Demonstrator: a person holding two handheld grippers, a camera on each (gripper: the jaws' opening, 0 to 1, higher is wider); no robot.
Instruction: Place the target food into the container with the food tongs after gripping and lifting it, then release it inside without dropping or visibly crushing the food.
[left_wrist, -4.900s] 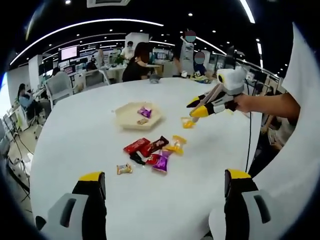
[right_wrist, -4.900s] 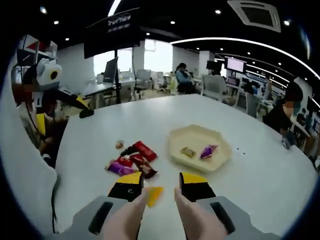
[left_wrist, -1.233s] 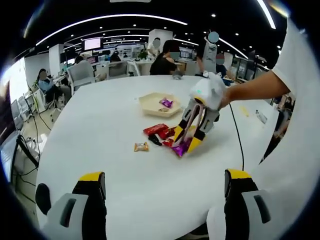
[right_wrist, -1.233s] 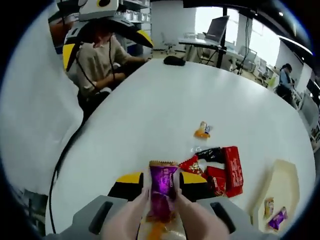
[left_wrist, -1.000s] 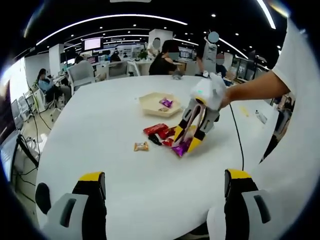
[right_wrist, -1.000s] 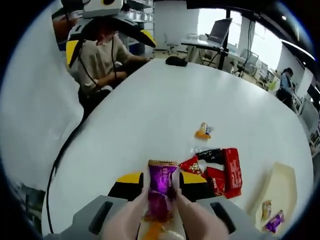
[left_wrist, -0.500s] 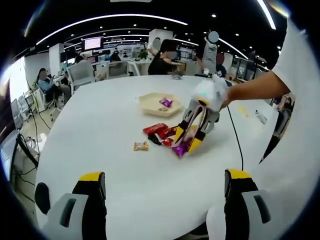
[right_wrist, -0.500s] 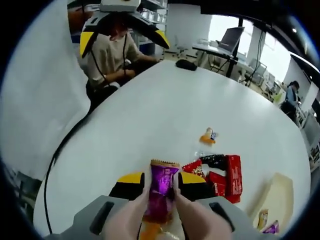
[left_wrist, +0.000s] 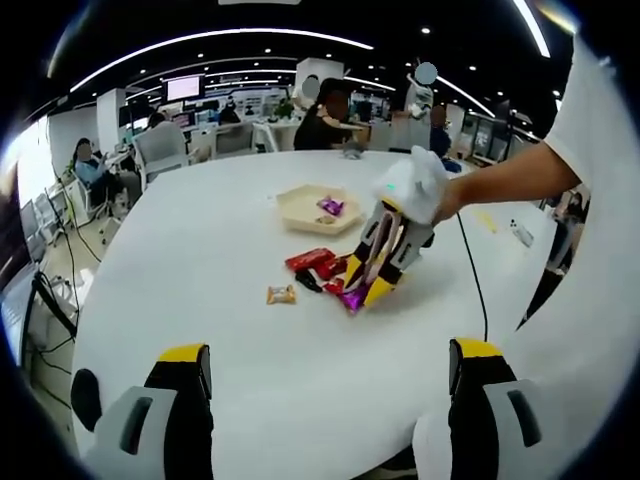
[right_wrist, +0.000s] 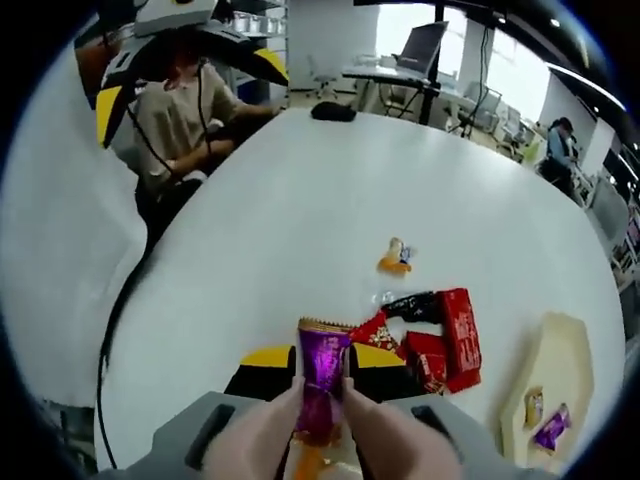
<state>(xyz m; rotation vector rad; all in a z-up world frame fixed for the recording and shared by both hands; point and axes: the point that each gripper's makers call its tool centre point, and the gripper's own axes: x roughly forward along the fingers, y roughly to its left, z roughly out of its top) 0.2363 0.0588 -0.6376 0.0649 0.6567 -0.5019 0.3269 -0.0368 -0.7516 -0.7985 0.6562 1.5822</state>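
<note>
Since 0.5 s ago: right gripper has tipped a bit more toward the tray side, still clamped on the purple packet; packet sits upright between the tong tips, its serrated top edge poking above them. In the left gripper view the same right gripper has shifted slightly left over the snack pile, purple packet at its tips, at or just above the table; contact cannot be told.

Left gripper: jaws wide apart, nothing between them, hanging above the white table near its close edge. No change there.

Container: shallow beige hexagonal tray, sitting on the table beyond the pile. Inside: one purple-wrapped candy and one small tan-wrapped piece, lying side by side, apart from each other. Left gripper view shows the tray with the purple candy in it.

Pile on the table, just beside the right gripper's tips: red packets, a black packet, touching or overlapping. An orange wrapper lies under the gripper, mostly hidden. Small orange candy sits alone, well apart from the pile.
</note>
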